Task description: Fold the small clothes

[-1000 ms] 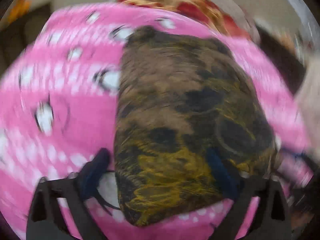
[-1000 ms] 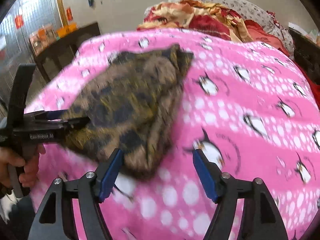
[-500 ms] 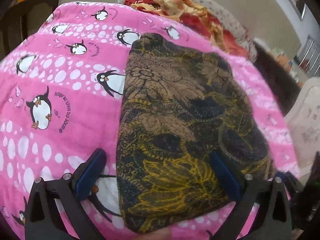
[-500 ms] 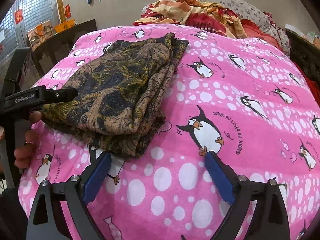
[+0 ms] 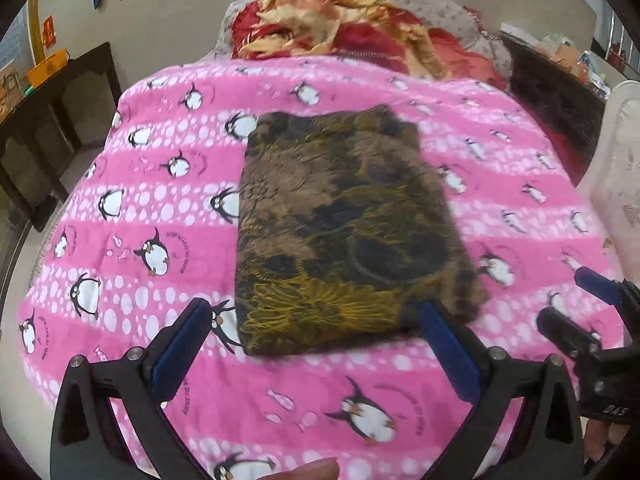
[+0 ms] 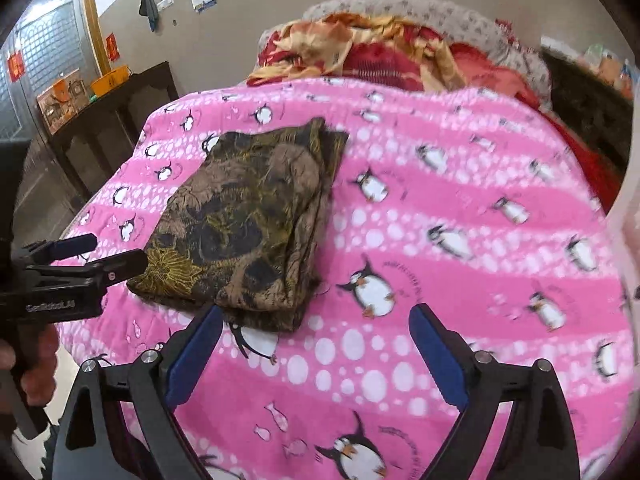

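Note:
A brown, black and yellow patterned garment [image 5: 344,236] lies folded into a rectangle on the pink penguin blanket [image 5: 152,184]. It also shows in the right wrist view [image 6: 248,224]. My left gripper [image 5: 316,340] is open and empty, held back from the garment's near edge. My right gripper [image 6: 316,344] is open and empty, just right of the garment's near corner. The left gripper [image 6: 96,256] shows from the side in the right wrist view, and the right gripper [image 5: 576,304] shows at the right in the left wrist view.
A heap of red and orange bedding [image 5: 352,32] lies at the far end of the bed. A dark wooden table [image 6: 116,120] with orange items stands on the left. A white object [image 5: 620,184] stands at the right edge.
Both grippers have drawn back and up from the garment. The left gripper, which had its fingers around the near edge, has let go, and the garment lies flat.

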Available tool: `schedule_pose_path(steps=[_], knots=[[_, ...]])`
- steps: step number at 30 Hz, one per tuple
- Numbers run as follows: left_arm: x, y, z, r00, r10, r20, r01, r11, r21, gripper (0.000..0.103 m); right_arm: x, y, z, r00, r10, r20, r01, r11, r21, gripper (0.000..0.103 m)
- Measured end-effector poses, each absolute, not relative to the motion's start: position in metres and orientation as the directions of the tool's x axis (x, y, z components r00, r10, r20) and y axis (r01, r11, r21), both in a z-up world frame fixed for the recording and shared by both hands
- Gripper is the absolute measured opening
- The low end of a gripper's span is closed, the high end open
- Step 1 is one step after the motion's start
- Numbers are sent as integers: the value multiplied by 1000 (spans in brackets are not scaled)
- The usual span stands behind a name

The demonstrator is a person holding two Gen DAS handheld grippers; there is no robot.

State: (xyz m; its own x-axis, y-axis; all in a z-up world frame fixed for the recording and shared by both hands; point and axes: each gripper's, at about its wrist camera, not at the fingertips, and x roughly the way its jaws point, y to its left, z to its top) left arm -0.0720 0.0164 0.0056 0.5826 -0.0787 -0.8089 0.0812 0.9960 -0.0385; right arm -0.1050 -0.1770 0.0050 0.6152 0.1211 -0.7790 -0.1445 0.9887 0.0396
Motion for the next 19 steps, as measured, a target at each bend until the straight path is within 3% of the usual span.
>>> schedule_pose_path(steps=[19], knots=[[-81, 3, 14, 600, -147, -787, 96, 989, -112, 103, -117, -174, 9, 606, 118, -786, -156, 987, 29, 97]])
